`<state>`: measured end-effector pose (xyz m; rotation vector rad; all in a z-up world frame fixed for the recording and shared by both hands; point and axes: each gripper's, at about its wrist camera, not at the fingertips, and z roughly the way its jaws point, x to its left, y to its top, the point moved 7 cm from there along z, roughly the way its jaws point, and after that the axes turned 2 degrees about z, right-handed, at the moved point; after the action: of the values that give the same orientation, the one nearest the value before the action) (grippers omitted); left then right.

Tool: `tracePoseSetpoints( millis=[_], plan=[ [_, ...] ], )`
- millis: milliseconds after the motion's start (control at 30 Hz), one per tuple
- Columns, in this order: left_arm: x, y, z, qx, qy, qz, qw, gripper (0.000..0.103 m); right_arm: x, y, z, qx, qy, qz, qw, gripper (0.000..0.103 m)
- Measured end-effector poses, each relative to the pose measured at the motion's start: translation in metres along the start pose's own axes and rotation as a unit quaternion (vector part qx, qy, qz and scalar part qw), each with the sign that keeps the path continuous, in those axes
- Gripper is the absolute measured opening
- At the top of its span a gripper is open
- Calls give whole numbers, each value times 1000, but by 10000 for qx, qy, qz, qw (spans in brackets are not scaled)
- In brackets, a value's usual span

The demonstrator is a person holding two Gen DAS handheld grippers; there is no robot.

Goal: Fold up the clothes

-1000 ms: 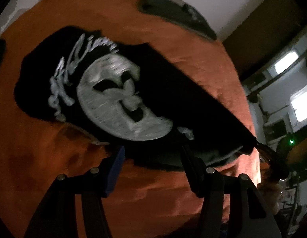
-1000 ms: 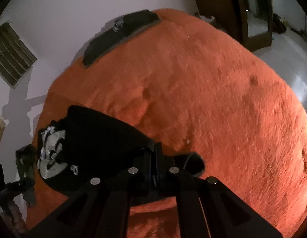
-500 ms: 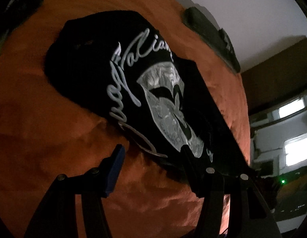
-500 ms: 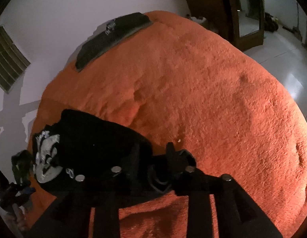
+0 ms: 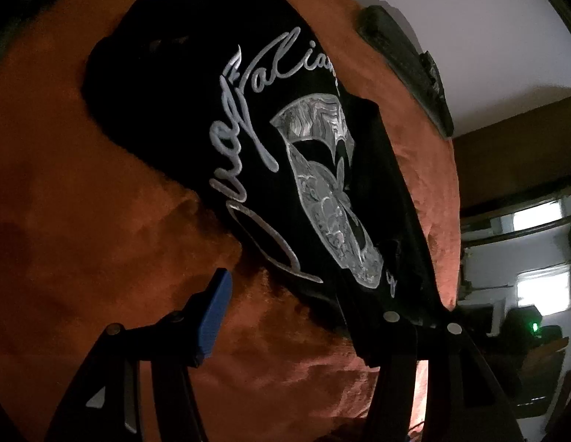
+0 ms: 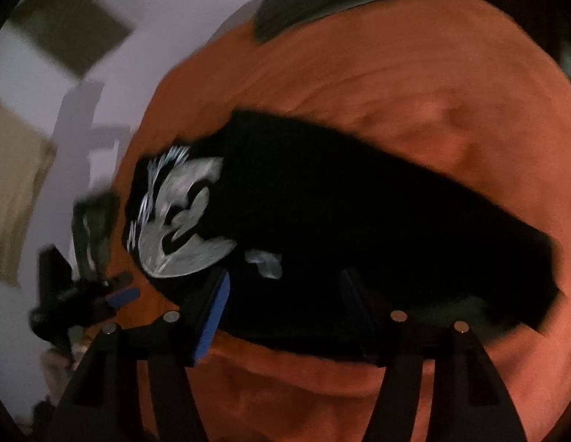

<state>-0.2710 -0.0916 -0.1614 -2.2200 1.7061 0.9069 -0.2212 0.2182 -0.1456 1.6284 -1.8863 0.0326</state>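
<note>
Black T-shirt [image 5: 270, 154] lies on orange blanket [image 5: 83, 239], bare blanket all around.

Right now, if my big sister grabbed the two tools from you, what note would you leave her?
Left tool: open, holding nothing, its fingers at the near edge of the black T-shirt.
Right tool: open too, fingers spread over the shirt's near edge; this view is blurred.
The shirt lies partly folded on the orange blanket, silver skull print facing up. A dark folded garment sits at the far edge by the wall.
Done: the shirt looks folded into a narrower strip.
Left: probably one more fold across, then tidy it. Re-grip before lifting.
</note>
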Motion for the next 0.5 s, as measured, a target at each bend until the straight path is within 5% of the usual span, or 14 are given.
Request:
tracePoseSetpoints(
  millis=[133, 267, 300, 333, 367, 500],
  plan=[
    [-9, -8, 1, 119, -258, -165, 9995, 60, 40, 13, 64, 395, -81, -234, 9989, 62],
    [-21, -7, -2, 121, -450, -103, 9989, 60, 48, 26, 93, 224, -426, -390, 9981, 62],
    [-23, -6, -3, 122, -467, -90, 9988, 60, 49, 28, 99, 228, -538, -531, 9969, 50],
    [-25, -5, -4, 124, -492, -95, 9987, 60, 50, 31, 105, 232, -659, -681, 9952, 17],
    [-25, -4, -4, 122, -525, -123, 9985, 60, 49, 32, 108, 277, -833, -809, 9928, 2],
    [-25, -3, -8, 108, -653, -242, 9975, 60, 55, 30, 75, -99, -406, -605, 9973, 4]
  ],
)
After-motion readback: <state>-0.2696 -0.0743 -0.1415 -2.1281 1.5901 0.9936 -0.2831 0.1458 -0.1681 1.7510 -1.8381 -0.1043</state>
